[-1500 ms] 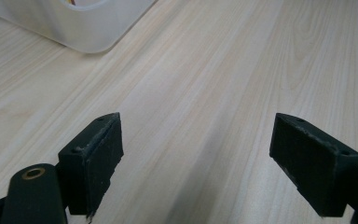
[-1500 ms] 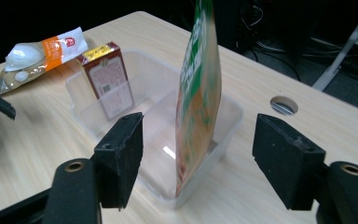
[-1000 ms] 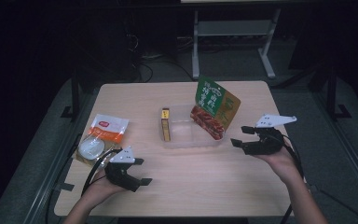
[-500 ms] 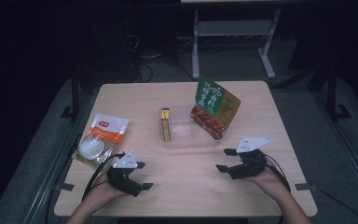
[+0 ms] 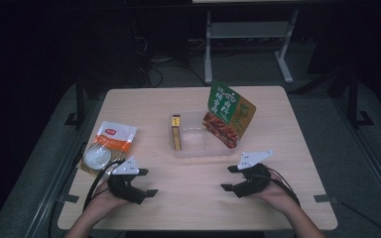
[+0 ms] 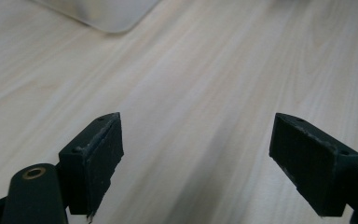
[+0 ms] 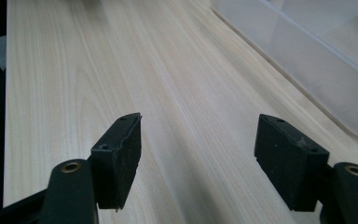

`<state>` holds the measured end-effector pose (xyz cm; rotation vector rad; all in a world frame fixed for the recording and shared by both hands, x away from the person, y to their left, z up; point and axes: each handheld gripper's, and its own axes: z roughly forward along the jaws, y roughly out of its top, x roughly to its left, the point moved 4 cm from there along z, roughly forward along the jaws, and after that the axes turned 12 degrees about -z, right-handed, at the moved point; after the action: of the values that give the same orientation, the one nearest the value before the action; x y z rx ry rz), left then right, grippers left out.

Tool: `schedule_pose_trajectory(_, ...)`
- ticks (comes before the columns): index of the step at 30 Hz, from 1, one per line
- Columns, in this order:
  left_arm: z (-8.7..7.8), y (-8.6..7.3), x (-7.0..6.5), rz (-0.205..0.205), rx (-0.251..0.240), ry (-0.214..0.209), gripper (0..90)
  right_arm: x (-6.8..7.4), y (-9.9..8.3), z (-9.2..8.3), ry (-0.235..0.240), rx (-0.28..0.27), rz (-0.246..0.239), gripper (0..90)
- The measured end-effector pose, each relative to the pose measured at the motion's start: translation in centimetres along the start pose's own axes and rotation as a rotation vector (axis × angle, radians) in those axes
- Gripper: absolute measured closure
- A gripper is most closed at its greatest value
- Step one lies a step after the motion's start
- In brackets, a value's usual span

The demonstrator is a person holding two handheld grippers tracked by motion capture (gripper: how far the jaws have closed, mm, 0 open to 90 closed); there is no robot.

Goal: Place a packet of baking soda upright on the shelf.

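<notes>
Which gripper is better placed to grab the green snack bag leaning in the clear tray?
Right, probably. The right gripper sits open on the same side as the green snack bag in the clear tray. The left gripper, also open, would have to cross the tray.

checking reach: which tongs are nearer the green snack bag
Right. The right tongs sit just below the green snack bag; the left tongs are farther, off to its lower left.

We see large white Chinese characters on the green top of the snack pouch (image 5: pixel 228 115), leaning at the clear tray's three o'clock end, too small for us to read. The orange-and-white packet (image 5: pixel 113 138), at nine o'clock from the tray, bears a small red logo, also illegible.
</notes>
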<state>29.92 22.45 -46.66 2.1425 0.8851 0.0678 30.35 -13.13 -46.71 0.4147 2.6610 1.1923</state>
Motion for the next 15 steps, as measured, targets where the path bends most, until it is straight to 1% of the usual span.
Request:
schedule_pose_trajectory(5,-1.1,0.4,1.4,-0.030,-0.030,0.044,16.8,-0.2,-0.2,0.0,0.004,0.003,0.004,31.3)
schedule_pose_trajectory(8,-1.9,0.7,2.3,-0.042,-0.052,0.077,16.8,-0.1,-0.2,0.1,0.007,0.005,0.007,31.2)
schedule_pose_trajectory(11,-2.8,0.8,3.2,-0.067,-0.077,0.115,16.9,-0.2,-0.2,0.1,0.010,0.006,0.009,31.2)
schedule_pose_trajectory(12,-3.0,0.8,3.5,-0.066,-0.078,0.132,16.9,-0.3,-0.2,0.1,0.009,0.004,0.006,31.1)
schedule_pose_trajectory(14,-3.5,0.8,4.2,-0.078,-0.083,0.164,16.9,-0.3,-0.3,0.1,0.006,0.007,0.010,31.0)
schedule_pose_trajectory(15,-3.5,0.8,4.2,-0.078,-0.083,0.164,16.9,-0.3,-0.3,0.1,0.006,0.007,0.010,31.0)
